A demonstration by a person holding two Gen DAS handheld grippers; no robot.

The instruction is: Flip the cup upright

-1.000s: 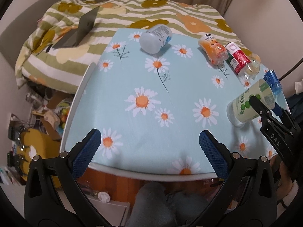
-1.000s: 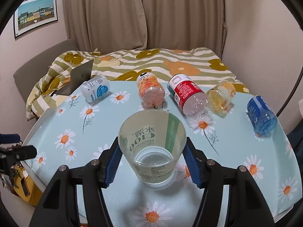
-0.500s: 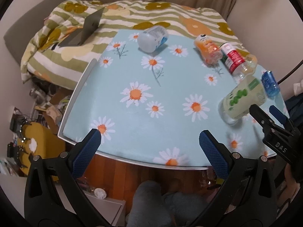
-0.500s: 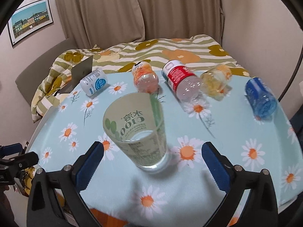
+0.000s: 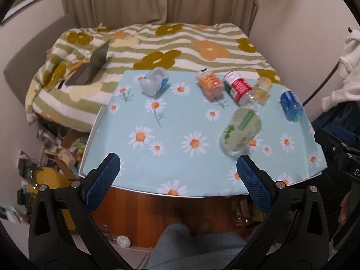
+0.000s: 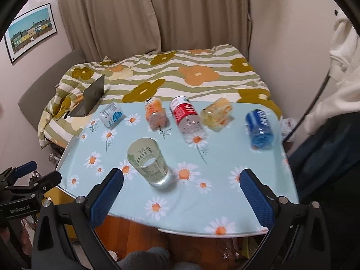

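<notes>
Right wrist view alone shows cup (image 6: 147,163) printing.

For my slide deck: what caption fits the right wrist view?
Open right tool hangs over the table edge, clear of the upright cup; five bottles lie behind it.

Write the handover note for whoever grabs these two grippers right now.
Left gripper: open, empty, held off the near edge of the table.
Right gripper: open, empty, near the table's front edge, not touching the cup.
The cup stands on its base, mouth up, on the daisy cloth, apart from the five bottles lying on their sides behind it, among them the blue bottle at the right.
Done: the cup is upright and released.
Left: nothing on this cup that shows; just check that it stands steady.
</notes>
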